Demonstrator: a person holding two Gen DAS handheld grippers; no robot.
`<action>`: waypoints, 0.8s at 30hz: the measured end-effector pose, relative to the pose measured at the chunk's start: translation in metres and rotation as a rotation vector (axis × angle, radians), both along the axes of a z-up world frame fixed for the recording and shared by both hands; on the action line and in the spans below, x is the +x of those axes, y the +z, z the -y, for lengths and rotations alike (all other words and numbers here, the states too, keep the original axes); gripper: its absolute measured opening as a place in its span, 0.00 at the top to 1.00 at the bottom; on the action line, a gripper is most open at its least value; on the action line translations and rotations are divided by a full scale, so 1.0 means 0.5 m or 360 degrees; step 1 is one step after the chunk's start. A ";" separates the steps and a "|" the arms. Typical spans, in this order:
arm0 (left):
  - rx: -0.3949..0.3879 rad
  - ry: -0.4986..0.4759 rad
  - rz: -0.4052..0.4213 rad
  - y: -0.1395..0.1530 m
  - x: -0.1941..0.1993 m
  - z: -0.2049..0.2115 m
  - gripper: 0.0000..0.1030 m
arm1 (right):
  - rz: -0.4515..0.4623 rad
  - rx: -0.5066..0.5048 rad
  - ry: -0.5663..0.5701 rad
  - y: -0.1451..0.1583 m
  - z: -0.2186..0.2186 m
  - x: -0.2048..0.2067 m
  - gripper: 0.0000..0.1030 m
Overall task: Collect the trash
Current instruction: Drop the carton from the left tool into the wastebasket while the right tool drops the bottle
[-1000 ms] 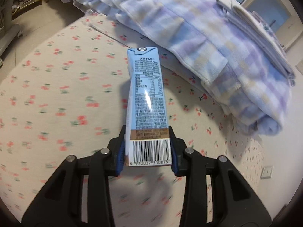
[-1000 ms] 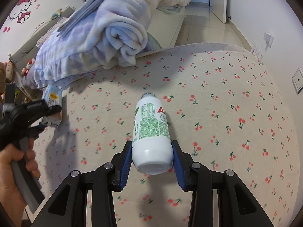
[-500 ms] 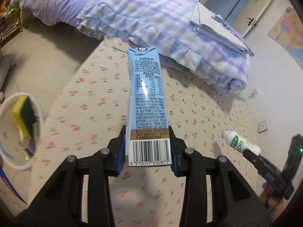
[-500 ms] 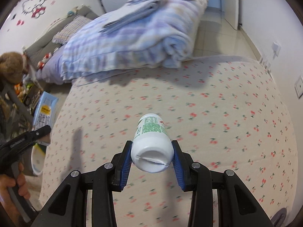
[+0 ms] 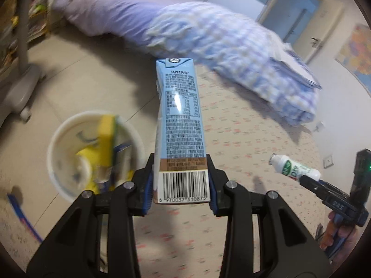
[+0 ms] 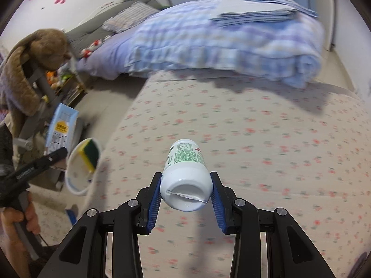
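We note a pale blue carton point(image 5: 179, 118), white green-printed bottle point(image 6: 185, 173), cream red-cherry-print sheet point(image 6: 266, 139), lilac-checked quilt point(image 6: 220, 37), yellow-green sponge point(image 6: 89, 154).

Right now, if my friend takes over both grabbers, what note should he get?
Left gripper: shut on the blue milk carton.
Right gripper: shut on the white bottle.
Both are off the cherry-print bed.
The white bin stands on the floor beside the bed, with a yellow-green sponge and other trash inside.
Done: both picked up.
Left: drop them in the bin.
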State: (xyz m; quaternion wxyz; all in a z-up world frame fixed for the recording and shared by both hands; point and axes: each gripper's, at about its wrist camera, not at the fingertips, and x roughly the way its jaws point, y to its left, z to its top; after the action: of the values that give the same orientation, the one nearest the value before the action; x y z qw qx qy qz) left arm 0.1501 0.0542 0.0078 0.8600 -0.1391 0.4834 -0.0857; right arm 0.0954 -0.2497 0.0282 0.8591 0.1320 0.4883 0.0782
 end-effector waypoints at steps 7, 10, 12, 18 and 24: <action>-0.0056 0.0165 -0.0105 -0.030 0.031 -0.118 0.61 | -0.0008 0.0030 0.0172 -0.010 -0.155 0.049 0.60; -0.0069 0.0221 -0.0158 -0.047 0.036 -0.157 0.61 | -0.0022 0.0032 0.0233 -0.019 -0.213 0.067 0.60; -0.0069 0.0248 -0.0185 -0.057 0.036 -0.178 0.61 | -0.0028 0.0039 0.0266 -0.023 -0.248 0.076 0.60; -0.0041 0.0242 -0.0228 -0.076 0.033 -0.215 0.61 | -0.0036 0.0078 0.0371 -0.039 -0.331 0.100 0.60; 0.0050 0.0254 -0.0253 -0.076 0.022 -0.240 0.20 | -0.0016 0.0111 0.0471 -0.053 -0.410 0.117 0.60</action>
State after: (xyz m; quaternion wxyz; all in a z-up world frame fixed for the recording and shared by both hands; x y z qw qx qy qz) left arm 0.1613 0.1740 -0.0302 0.8252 -0.1698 0.5387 0.0019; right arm 0.1537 -0.0448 0.0019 0.8306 0.0887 0.5037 0.2201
